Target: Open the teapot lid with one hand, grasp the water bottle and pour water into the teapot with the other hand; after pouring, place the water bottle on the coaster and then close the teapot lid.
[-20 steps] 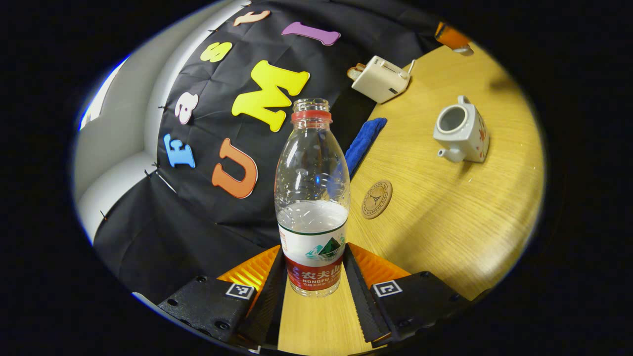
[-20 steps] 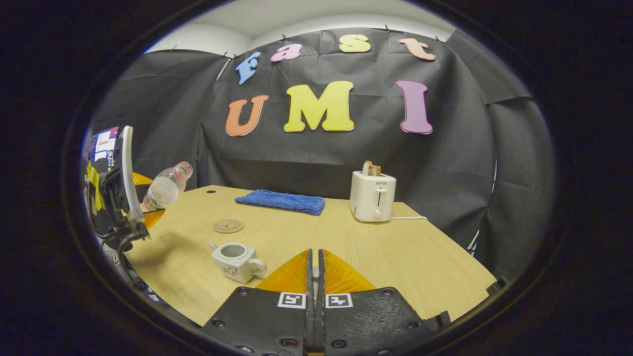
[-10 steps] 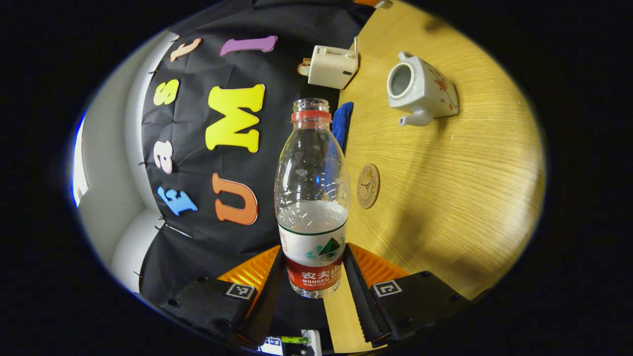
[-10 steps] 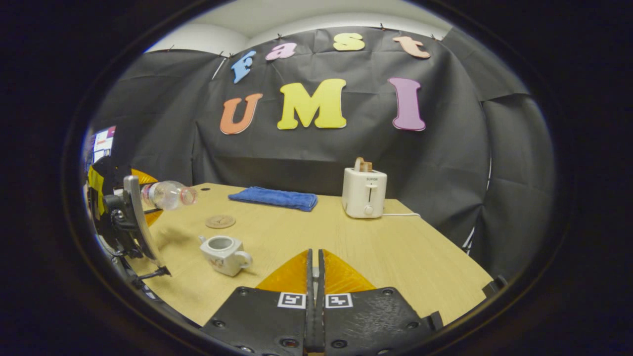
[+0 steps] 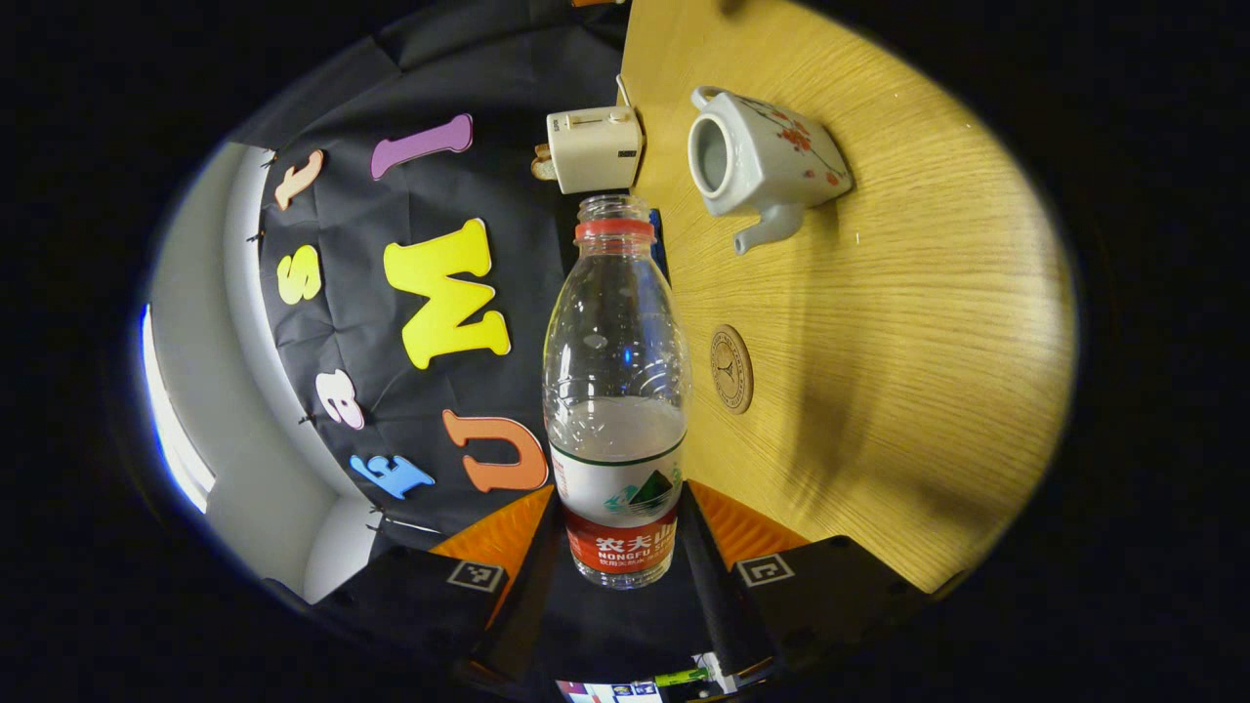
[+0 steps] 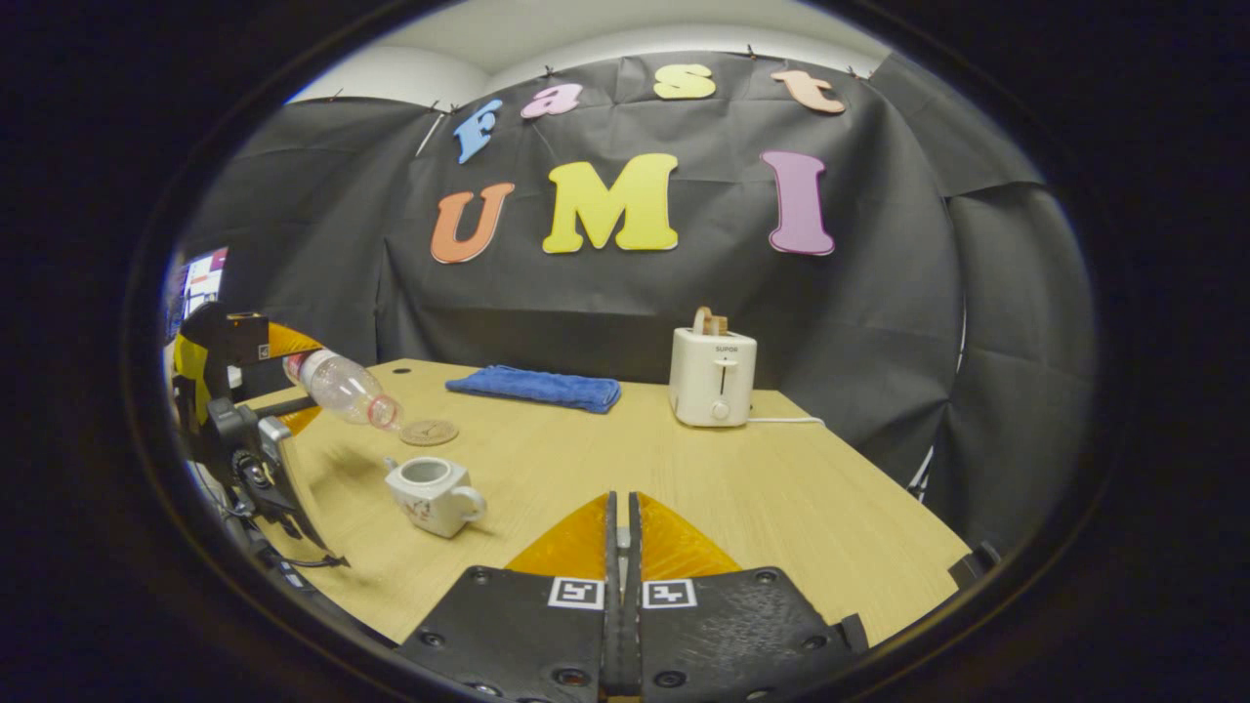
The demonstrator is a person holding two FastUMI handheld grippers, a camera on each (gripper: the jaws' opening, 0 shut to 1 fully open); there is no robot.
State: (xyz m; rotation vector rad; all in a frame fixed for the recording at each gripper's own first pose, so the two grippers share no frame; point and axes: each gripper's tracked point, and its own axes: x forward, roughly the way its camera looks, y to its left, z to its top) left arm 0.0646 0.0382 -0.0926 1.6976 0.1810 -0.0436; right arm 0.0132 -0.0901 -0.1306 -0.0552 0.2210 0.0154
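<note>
left gripper point(image 5: 617, 547) clamps bottle point(image 5: 615, 391), cap off, tipped neck-down | open teapot point(image 5: 757, 161) on table point(image 5: 928, 322) at 1 o'clock off bottle mouth, just beside, not under it | coaster point(image 5: 731, 368) at 3 | right gripper point(image 6: 617, 557) closed; cannot tell what it holds, well apart.

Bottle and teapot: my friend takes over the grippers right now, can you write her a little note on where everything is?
Left gripper: shut on the bottle, uncapped, part full. In the right gripper view the bottle is tipped mouth-down over the teapot.
Right gripper: jaws together; something small sits between them, maybe the lid, I cannot tell.
Teapot: on the table, mouth open, lid off.
Coaster: bare, behind the teapot.
Done: lid off, bottle grasped and tilted. No stream of water shows yet.
Left: pour, stand the bottle on the coaster, close the lid.
</note>
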